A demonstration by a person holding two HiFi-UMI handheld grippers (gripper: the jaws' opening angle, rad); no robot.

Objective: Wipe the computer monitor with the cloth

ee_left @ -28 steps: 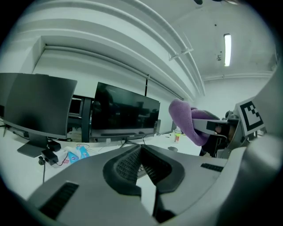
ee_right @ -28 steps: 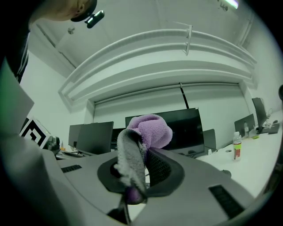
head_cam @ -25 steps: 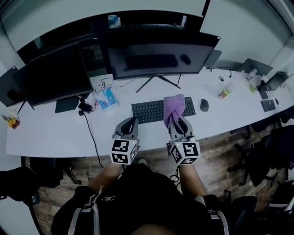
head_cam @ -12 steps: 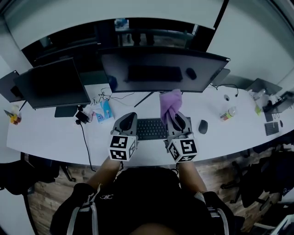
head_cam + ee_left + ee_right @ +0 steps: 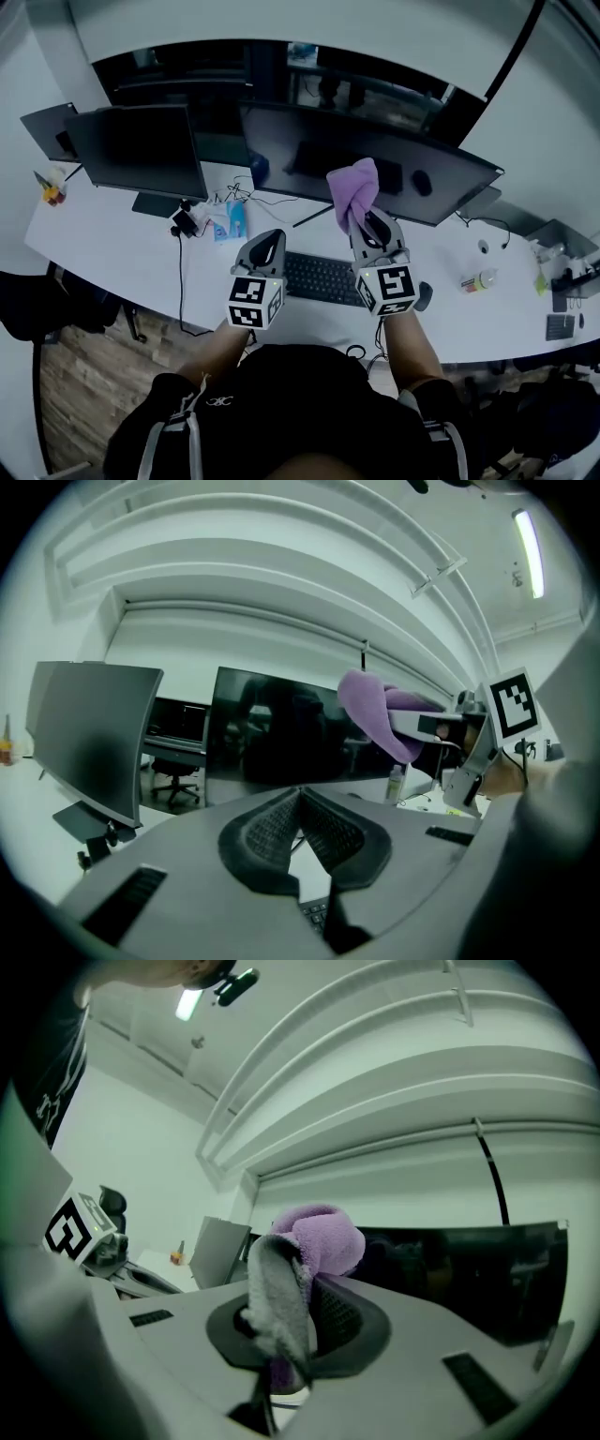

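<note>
A purple cloth (image 5: pixel 353 190) is held up in front of the wide dark monitor (image 5: pixel 281 141), clamped in my right gripper (image 5: pixel 368 225), which is shut on it. In the right gripper view the cloth (image 5: pixel 314 1241) bulges above the jaws with the monitor (image 5: pixel 469 1274) beyond. My left gripper (image 5: pixel 265 249) hovers lower, over the desk's near side by the keyboard (image 5: pixel 319 277), its jaws closed together on nothing. From the left gripper view, the cloth (image 5: pixel 375 714) hangs before the monitor (image 5: pixel 272 738) at the right.
A second dark monitor (image 5: pixel 141 145) stands at the left. The white desk (image 5: pixel 103 234) carries cables, a blue packet (image 5: pixel 235 221), a mouse (image 5: pixel 423 295) and a bottle (image 5: pixel 478 280). A black chair (image 5: pixel 37 300) sits at the left; more devices lie at the far right.
My right gripper has lifted the cloth from above the keyboard up to the monitor's face. The head view has swung, shifting the desk rightward. The left gripper stayed low.
</note>
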